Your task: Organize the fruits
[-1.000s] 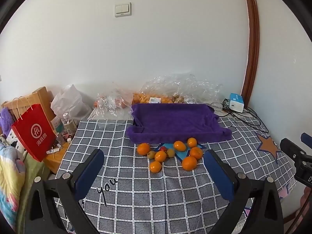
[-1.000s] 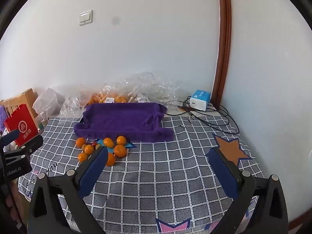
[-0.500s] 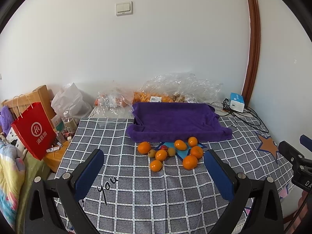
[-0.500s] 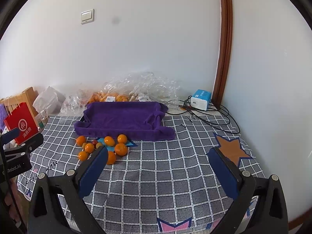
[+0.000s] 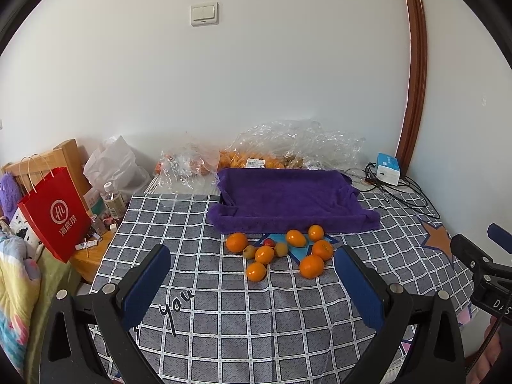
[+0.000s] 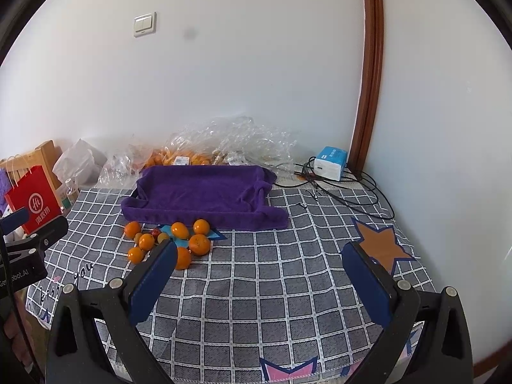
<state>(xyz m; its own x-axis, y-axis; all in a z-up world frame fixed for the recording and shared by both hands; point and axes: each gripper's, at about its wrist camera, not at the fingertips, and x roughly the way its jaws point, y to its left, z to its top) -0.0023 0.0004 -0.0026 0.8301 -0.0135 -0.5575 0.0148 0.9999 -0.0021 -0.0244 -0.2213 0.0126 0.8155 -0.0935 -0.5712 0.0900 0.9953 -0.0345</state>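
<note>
Several oranges (image 5: pixel 311 266) and small fruits, one red (image 5: pixel 269 242), lie in a cluster on the checked tablecloth (image 5: pixel 224 320), just in front of a tray covered by a purple towel (image 5: pixel 288 198). The cluster also shows in the right wrist view (image 6: pixel 199 244), with the towel-covered tray (image 6: pixel 204 192) behind it. My left gripper (image 5: pixel 252 264) is open and empty, held above the table short of the fruit. My right gripper (image 6: pixel 259 260) is open and empty, to the right of the cluster.
Clear plastic bags (image 5: pixel 297 147) with more oranges lie behind the tray by the wall. A blue-white box (image 5: pixel 388 169) with cables sits at the back right. A red paper bag (image 5: pixel 54 214) and a bottle (image 5: pixel 112 200) stand off the table's left side.
Both grippers have shifted slightly, so the fruit and tray sit a little differently in view. Both stay open and empty; the fruit has not moved.
</note>
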